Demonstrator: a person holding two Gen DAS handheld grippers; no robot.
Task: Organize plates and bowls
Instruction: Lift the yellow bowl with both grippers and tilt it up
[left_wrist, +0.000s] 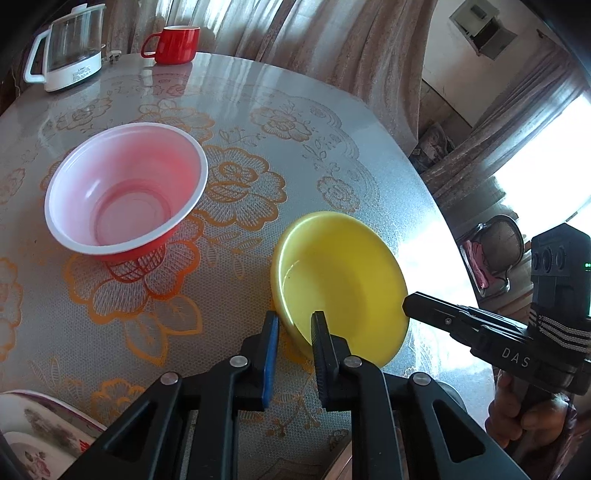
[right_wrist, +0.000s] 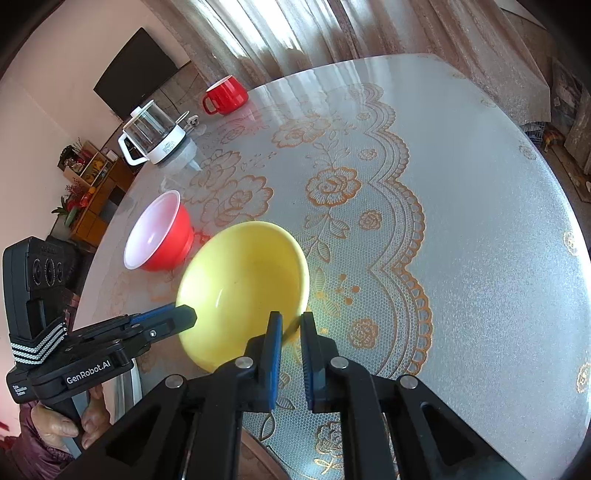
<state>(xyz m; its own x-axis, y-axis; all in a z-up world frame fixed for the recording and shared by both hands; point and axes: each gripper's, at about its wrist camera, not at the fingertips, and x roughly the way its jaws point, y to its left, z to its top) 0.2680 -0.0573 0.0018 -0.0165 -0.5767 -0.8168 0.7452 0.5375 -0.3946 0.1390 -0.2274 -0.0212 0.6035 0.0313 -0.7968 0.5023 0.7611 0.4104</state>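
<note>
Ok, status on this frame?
Clamped on yellow bowl rim: left tool, right tool. Bowl tilted. Red bowl alongside, apart.

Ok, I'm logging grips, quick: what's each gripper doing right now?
Left gripper: closed on the rim of the yellow bowl.
Right gripper: closed on the same bowl's rim, opposite side.

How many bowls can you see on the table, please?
2: a yellow bowl near the table's edge, both grippers at its rim, and a red bowl with a white inside, farther in. Others may lie outside view.
</note>
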